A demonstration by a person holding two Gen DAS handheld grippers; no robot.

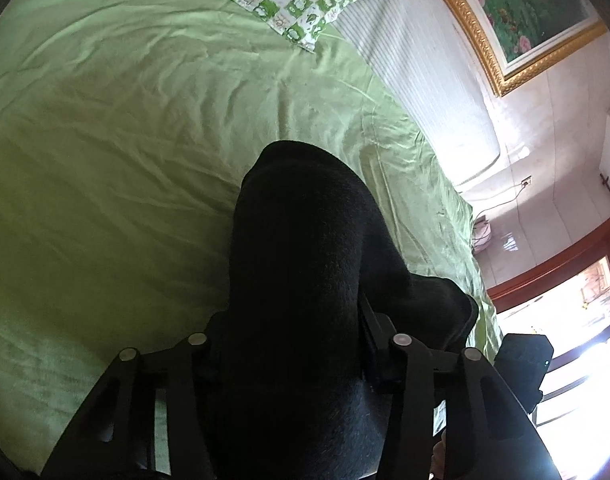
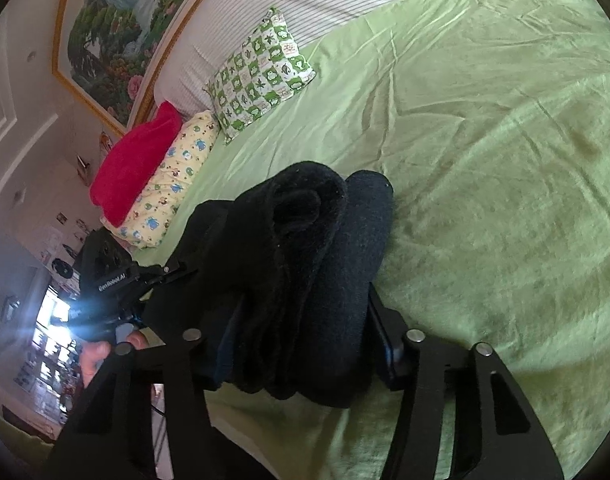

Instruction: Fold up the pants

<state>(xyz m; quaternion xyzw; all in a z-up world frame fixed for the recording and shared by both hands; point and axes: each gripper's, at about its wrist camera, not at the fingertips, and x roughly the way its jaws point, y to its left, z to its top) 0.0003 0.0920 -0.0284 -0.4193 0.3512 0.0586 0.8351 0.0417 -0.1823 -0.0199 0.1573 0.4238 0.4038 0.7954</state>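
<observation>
Both jaws seemingly clamp the bunched, thick black pants.

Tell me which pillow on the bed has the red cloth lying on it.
The yellow cartoon-print pillow nearest the bed's edge; the red cloth rests on it. The green-and-white checked pillow beside it carries nothing.

Pants on bed, pillow behind.
</observation>
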